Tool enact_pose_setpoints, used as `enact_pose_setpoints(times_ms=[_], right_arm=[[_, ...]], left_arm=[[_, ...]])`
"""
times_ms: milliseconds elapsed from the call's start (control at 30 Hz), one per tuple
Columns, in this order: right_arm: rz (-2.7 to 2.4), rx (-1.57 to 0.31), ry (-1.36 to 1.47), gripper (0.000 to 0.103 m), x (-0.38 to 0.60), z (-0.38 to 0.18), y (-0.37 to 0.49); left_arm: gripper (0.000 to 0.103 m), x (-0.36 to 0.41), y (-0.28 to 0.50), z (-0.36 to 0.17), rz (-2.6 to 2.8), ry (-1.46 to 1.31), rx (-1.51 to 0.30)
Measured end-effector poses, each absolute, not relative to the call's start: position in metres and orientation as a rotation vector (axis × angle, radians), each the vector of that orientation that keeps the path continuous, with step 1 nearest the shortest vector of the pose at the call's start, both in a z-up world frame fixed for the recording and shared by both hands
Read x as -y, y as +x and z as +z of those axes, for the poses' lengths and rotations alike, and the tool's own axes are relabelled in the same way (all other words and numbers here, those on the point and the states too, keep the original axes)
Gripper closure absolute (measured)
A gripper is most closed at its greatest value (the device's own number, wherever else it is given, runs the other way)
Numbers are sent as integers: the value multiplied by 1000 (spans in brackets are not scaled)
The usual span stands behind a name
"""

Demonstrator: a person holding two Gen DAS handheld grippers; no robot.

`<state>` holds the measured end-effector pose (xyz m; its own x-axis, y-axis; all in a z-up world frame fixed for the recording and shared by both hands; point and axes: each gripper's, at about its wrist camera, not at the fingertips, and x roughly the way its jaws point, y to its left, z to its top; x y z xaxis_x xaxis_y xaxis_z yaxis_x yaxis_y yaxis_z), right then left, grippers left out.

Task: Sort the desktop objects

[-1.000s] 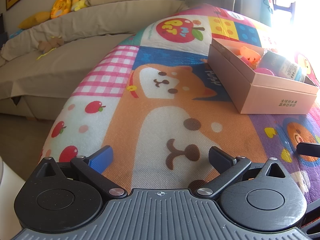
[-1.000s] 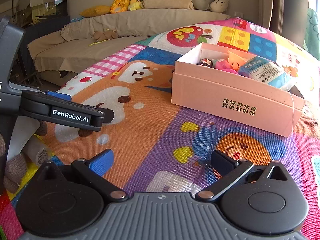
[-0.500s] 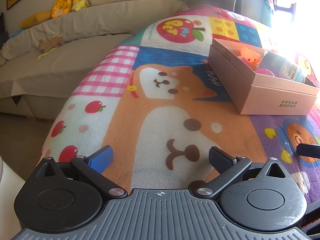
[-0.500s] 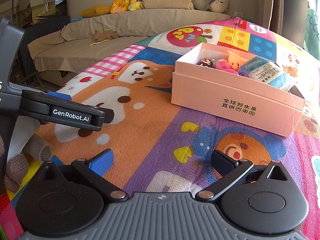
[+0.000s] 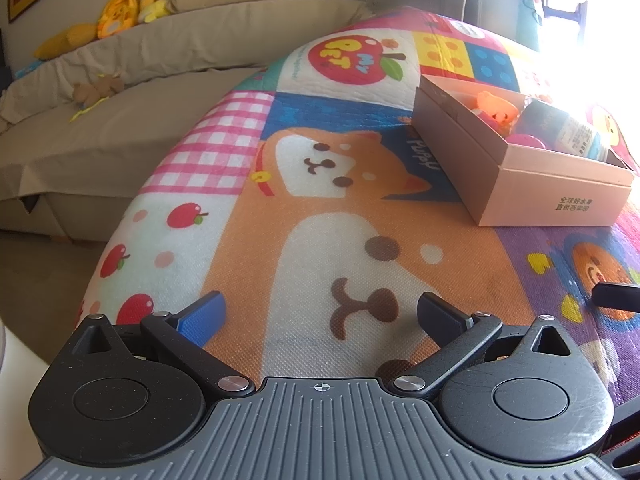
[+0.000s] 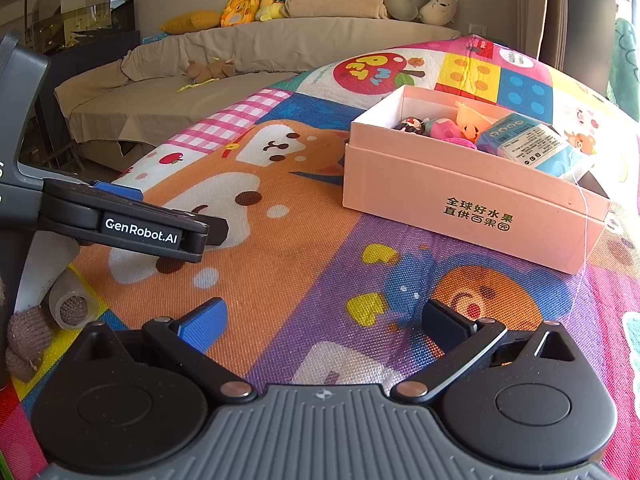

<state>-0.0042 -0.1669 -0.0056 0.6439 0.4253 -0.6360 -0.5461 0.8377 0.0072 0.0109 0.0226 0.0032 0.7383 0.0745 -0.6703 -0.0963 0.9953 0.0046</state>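
Overall, a cartoon-printed play mat covers the work surface, with a beige sofa behind it. A pink cardboard box sits on the mat's far right, holding small toy figures and a blue tissue pack. The left gripper and right gripper hover low over the mat, jaws spread wide, both empty.
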Motion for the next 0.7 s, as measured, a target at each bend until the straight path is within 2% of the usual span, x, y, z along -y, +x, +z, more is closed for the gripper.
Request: enact_pose_setpoints(times_ms=[700], right_arm=[[557, -671, -193, 0, 167, -6, -4]], left_arm=[[0, -24, 12, 3, 54, -34, -731]])
